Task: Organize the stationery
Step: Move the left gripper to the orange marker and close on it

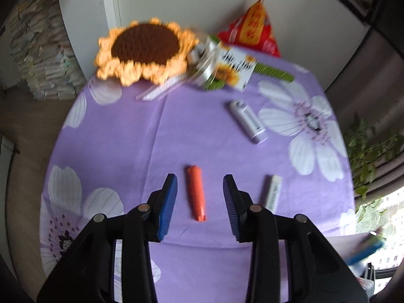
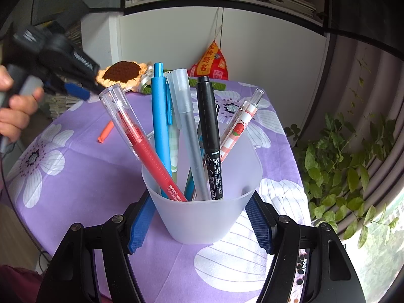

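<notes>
An orange marker (image 1: 196, 193) lies on the purple flowered tablecloth (image 1: 141, 136), between the fingers of my open left gripper (image 1: 200, 182), which hovers above it. A white correction tape (image 1: 248, 121) and a small white eraser (image 1: 272, 193) lie to its right. My right gripper (image 2: 200, 205) is shut on a frosted plastic pen cup (image 2: 202, 214) that holds several pens, among them a red pen (image 2: 149, 149), a blue pen (image 2: 160, 126) and a black marker (image 2: 209, 136). The orange marker (image 2: 105, 131) and my left gripper (image 2: 75, 89) show at the left in the right wrist view.
A crocheted sunflower (image 1: 146, 48), a sunflower card (image 1: 229, 68), a green comb (image 1: 274, 72) and a red pouch (image 1: 252, 30) sit at the table's far edge against a white cabinet (image 1: 189, 2). A leafy plant (image 2: 341, 166) stands right of the table. Paper stacks (image 1: 40, 50) stand left.
</notes>
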Tool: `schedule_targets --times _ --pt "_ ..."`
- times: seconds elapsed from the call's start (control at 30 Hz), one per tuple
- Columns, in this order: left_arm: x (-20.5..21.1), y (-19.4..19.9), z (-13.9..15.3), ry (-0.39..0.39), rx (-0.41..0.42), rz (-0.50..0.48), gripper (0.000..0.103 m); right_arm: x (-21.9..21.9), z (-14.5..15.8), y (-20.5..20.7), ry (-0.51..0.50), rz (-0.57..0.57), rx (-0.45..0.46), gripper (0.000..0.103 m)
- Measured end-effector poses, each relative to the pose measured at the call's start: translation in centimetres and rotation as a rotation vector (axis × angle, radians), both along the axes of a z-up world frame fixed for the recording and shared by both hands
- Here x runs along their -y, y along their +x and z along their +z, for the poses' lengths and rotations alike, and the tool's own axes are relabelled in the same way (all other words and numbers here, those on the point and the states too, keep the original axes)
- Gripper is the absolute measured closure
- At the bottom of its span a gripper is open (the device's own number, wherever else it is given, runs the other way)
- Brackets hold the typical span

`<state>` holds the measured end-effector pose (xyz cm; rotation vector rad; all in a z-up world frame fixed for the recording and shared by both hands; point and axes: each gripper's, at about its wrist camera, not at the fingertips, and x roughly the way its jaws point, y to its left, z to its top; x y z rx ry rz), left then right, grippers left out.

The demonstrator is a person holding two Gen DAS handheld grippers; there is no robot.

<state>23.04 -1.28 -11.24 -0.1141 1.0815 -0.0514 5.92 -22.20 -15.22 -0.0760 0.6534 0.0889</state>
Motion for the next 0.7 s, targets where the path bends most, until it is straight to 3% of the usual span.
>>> schedule_targets --times 0.2,0.7 --pt "-0.2 1.5 -2.6 0.026 -0.051 0.025 0.069 0.1 0.1 0.0 0.003 -0.001 -0.003 0.032" --pt "1.1 2.5 -3.8 0.052 -0.056 0.019 0.078 -0.5 0.7 1.5 0.033 -0.096 0.058 0.033"
